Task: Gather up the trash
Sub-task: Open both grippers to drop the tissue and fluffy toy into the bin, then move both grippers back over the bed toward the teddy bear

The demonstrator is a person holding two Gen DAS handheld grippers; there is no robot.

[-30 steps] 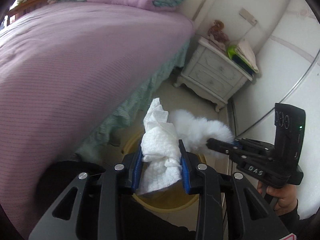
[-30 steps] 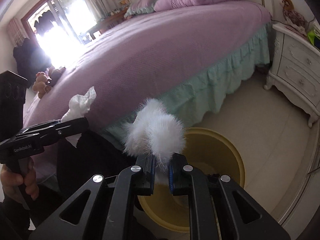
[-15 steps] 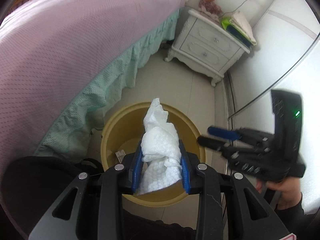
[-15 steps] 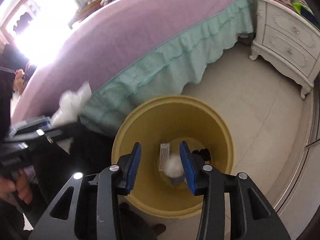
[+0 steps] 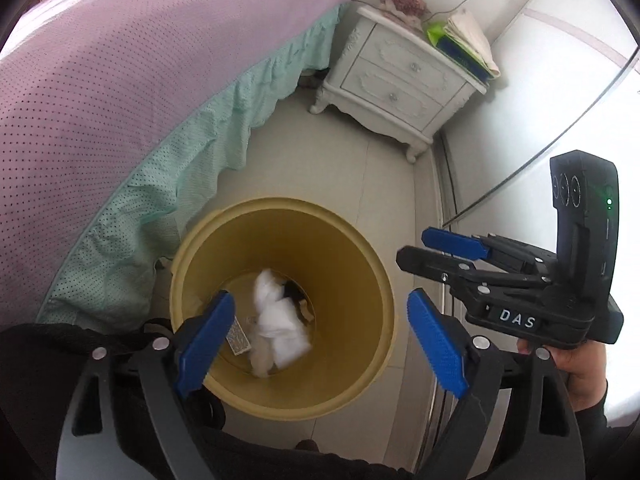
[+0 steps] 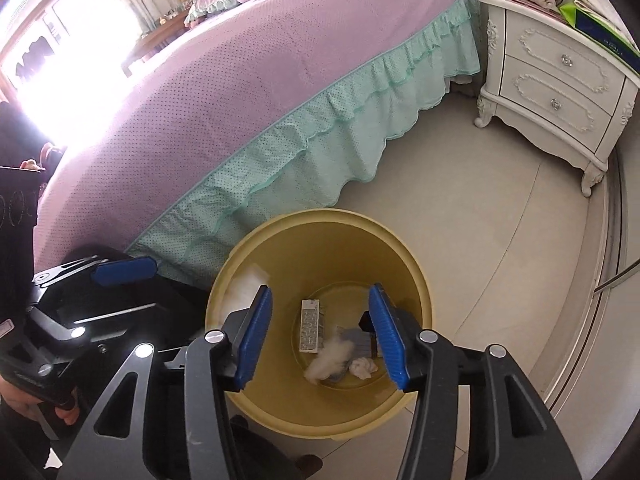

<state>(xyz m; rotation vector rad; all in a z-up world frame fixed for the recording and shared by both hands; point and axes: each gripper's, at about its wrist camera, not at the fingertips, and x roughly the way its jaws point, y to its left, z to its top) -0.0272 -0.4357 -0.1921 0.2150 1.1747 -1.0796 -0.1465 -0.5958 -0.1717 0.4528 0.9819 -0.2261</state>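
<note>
A yellow bin (image 5: 376,280) stands on the floor beside the bed; it also shows in the right wrist view (image 6: 416,276). My left gripper (image 5: 320,340) is open and empty above the bin. A crumpled white tissue (image 5: 280,320) is blurred inside the bin, falling or just landed; in the right wrist view it is a white blur near the bin's left wall (image 6: 246,286). My right gripper (image 6: 322,336) is open and empty over the bin; it also shows in the left wrist view (image 5: 432,250). A white fluffy tuft (image 6: 330,358) and a small box (image 6: 310,324) lie on the bin's bottom.
A bed with a purple cover (image 6: 260,72) and green frill (image 6: 320,140) stands to the left of the bin. A white nightstand (image 6: 560,92) stands at the far right by the wall. Beige tile floor (image 6: 480,200) lies between them.
My left gripper has opened and let go of the tissue, which has dropped into the bin. My right gripper let go of the fluffy tuft earlier and stays open over the bin.
</note>
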